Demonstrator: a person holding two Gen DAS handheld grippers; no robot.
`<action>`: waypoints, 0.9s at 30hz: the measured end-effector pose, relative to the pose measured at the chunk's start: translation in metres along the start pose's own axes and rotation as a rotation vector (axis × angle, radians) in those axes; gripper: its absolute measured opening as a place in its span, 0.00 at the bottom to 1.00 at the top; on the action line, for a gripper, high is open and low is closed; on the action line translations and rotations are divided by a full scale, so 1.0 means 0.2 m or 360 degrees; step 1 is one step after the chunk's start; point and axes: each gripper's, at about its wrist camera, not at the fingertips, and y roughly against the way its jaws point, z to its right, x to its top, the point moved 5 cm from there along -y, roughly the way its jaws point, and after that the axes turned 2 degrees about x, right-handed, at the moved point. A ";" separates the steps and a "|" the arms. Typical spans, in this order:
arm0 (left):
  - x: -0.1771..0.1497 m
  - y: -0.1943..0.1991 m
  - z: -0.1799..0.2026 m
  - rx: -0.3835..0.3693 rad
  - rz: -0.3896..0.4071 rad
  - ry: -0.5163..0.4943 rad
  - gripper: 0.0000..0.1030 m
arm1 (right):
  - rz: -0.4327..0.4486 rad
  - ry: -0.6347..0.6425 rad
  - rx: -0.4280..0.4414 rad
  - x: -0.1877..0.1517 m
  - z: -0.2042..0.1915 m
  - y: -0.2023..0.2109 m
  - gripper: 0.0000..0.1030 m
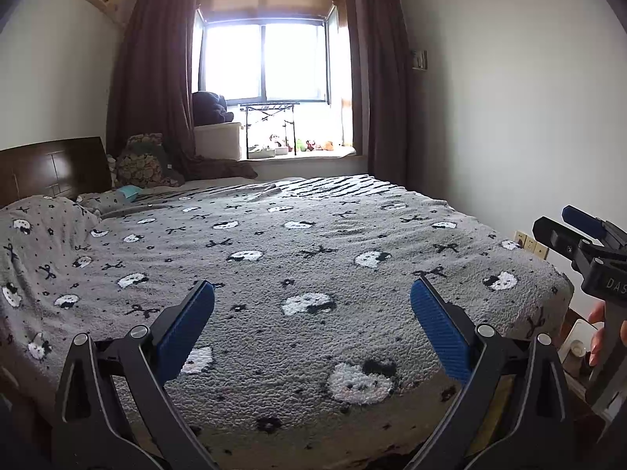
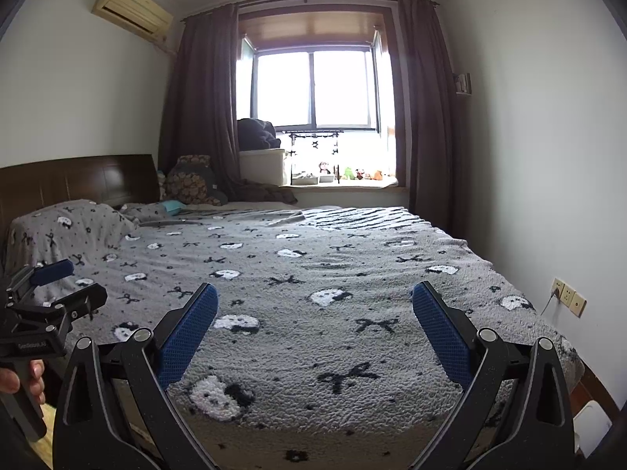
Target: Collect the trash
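My left gripper is open and empty, held over the near edge of a bed covered by a grey blanket with cat faces and bows. My right gripper is open and empty too, over the same blanket. Each gripper shows in the other's view: the right one at the right edge, the left one at the left edge. A small teal item lies near the pillows at the far left; it also shows in the right wrist view. I cannot tell what it is.
A dark wooden headboard stands at the left. Patterned cushions lean by the brown curtain. The window sill holds a white box, a rack and small toys. Wall sockets and a bedside stand are at the right.
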 end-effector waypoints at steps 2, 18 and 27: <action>0.00 0.00 0.00 0.0000 -0.0001 0.0000 0.92 | -0.0001 0.0002 0.0001 0.00 0.00 0.00 0.97; 0.01 0.01 -0.01 -0.0002 0.0005 -0.0003 0.92 | -0.0007 0.0013 0.0007 0.00 -0.01 -0.01 0.97; 0.02 0.02 -0.02 -0.0007 0.0007 -0.0003 0.92 | -0.0016 0.0013 0.0015 0.00 -0.02 -0.02 0.97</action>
